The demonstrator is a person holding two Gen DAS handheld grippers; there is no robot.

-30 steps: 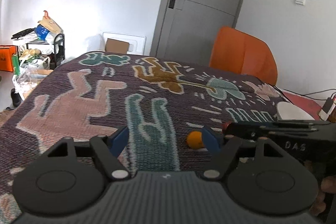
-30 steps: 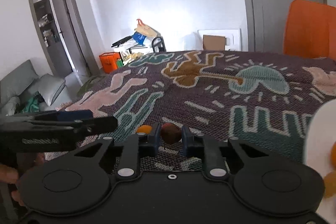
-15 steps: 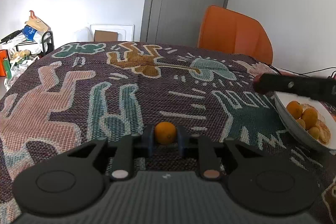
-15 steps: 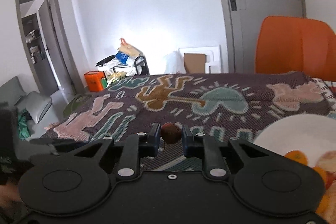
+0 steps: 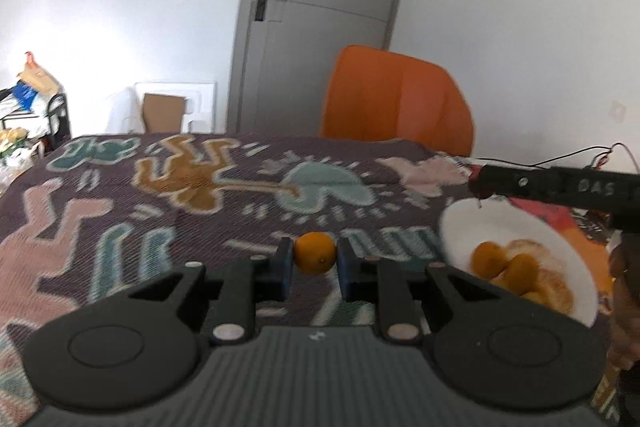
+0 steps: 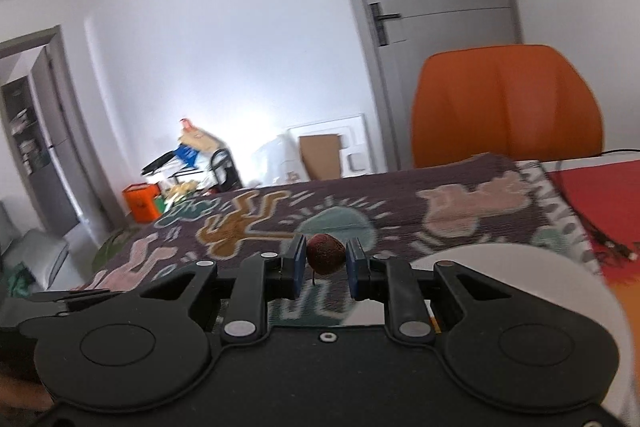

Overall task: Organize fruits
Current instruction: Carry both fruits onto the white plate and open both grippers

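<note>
Stalk-down lychee [image 6: 325, 253] in right gripper [image 6: 325, 269]

A small round orange [image 5: 315, 258] was clamped between blue jaws above the patterned desk. A dark-red wrinkled fruit [image 6: 325, 253] was likewise pinched. More oranges [image 5: 505, 266] lay in a white bowl [image 5: 472, 223] near the desk's right edge.

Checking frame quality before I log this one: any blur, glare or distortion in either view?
Left wrist view: mild motion blur on the white plate and patterned cloth, fisheye-bent door. Right wrist view: stronger smear on the orange chair, wall glare washed out; the dark red fruit stays sharp.
</note>
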